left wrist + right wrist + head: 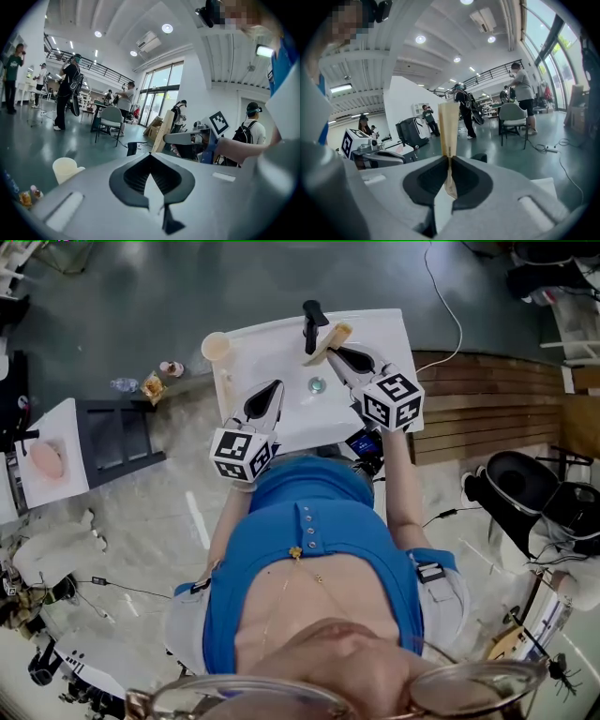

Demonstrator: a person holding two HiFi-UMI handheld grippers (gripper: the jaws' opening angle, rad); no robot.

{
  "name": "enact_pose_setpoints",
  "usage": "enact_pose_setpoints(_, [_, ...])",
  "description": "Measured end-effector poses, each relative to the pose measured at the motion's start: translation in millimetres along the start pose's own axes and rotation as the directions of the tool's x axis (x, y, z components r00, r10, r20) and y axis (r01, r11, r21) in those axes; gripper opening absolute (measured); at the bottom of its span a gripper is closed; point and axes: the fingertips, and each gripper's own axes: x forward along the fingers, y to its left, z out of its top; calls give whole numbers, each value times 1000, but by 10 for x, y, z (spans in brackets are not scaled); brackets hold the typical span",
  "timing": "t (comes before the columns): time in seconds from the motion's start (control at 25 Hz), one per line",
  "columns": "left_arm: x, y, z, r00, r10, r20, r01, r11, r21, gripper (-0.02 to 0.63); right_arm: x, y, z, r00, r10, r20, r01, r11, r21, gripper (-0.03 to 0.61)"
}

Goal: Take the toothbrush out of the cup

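My right gripper is shut on a pale wooden toothbrush, which slants up and away over the back of the white sink. In the right gripper view the toothbrush stands upright, pinched between the dark pads of my right gripper. The cream cup stands at the sink's back left corner, apart from the brush. It also shows low on the left in the left gripper view as the cup. My left gripper hovers over the sink's left side, shut with nothing held.
A black faucet rises at the sink's back edge, just left of the toothbrush. The drain lies between the two grippers. Small bottles sit on the floor left of the sink. People and chairs stand far off in the hall.
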Motion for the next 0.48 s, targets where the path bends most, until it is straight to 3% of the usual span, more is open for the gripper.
enact_pose_setpoints(0.28, [201, -188, -1, 999, -26, -21, 27, 1000, 8, 2, -306, -386, -120, 996, -83, -8, 84, 996, 40, 26])
enact_pose_setpoints(0.48, [295, -313, -6, 998, -47, -34, 47, 999, 16, 2, -521, -661, -244, 985, -163, -50, 164, 986, 19, 26])
